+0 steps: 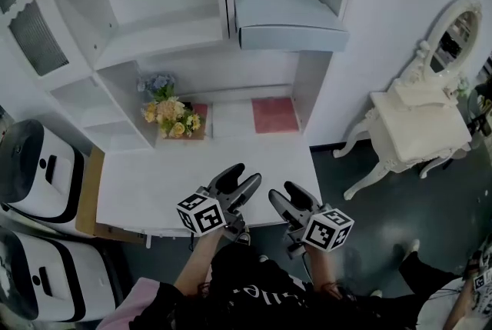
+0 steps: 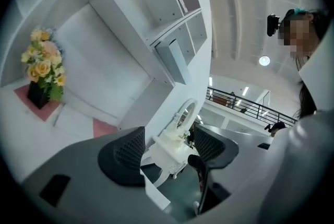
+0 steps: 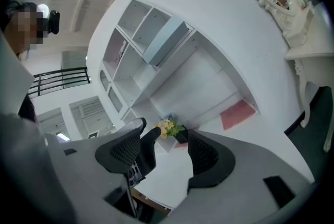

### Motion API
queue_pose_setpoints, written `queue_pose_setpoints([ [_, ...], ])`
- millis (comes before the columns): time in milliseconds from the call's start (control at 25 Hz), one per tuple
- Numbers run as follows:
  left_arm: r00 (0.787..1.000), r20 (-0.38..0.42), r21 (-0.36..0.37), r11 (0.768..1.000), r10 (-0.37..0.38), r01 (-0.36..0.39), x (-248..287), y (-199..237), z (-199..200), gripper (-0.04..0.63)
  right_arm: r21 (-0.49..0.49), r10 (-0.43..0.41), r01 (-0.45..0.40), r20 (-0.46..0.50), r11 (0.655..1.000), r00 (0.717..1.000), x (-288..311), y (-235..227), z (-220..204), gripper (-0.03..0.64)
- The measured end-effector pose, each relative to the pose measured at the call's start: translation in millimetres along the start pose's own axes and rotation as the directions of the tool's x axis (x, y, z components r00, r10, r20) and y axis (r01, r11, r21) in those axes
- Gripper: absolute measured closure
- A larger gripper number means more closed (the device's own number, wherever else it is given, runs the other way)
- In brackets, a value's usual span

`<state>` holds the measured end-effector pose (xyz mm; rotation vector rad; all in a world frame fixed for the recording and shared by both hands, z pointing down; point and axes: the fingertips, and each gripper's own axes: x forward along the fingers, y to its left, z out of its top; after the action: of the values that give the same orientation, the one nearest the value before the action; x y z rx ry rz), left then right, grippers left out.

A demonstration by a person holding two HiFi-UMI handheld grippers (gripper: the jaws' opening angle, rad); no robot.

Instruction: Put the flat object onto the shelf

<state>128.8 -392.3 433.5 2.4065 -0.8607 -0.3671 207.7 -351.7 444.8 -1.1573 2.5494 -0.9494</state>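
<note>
The flat pink object lies on the white desk at the back right, below the shelf unit. It also shows as a pink sheet in the left gripper view and as a pink sheet in the right gripper view. My left gripper hovers over the desk's near edge, jaws apart with nothing between them. My right gripper is beside it, just off the desk's near right corner, also open and empty. Both are well short of the pink object.
A flower pot stands on a second pink mat at the desk's back left. A pale blue-grey box rests on the upper right shelf. A white vanity table with mirror stands to the right. Two white machines sit at left.
</note>
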Motion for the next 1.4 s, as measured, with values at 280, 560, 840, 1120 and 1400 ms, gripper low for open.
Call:
queue_pose_setpoints([
  [280, 0.992, -0.003, -0.023, 0.992, 0.126, -0.126, -60, 1, -58, 0.301, -0.044, 0.034, -0.038, -0.075, 0.998, 0.997, -25, 10, -50, 0.304],
  [560, 0.972, 0.009, -0.014, 0.972, 0.235, -0.235, -120, -2, -96, 0.308, -0.056, 0.078, -0.088, -0.154, 0.995, 0.985, -35, 18, -99, 0.304],
  [840, 0.95, 0.034, 0.013, 0.951, 0.309, -0.31, -171, -11, -97, 0.312, -0.05, 0.143, -0.155, -0.195, 0.987, 0.97, -27, 44, -130, 0.305],
  [1120, 0.954, 0.06, 0.056, 0.953, 0.295, -0.298, -210, -18, -83, 0.318, -0.104, 0.174, -0.199, -0.211, 0.974, 0.962, -14, 89, -151, 0.305],
  [1400, 0.968, 0.036, 0.175, 0.952, 0.247, -0.25, -279, -32, -69, 0.318, -0.124, 0.161, -0.189, -0.21, 0.974, 0.964, -9, 148, -191, 0.305],
])
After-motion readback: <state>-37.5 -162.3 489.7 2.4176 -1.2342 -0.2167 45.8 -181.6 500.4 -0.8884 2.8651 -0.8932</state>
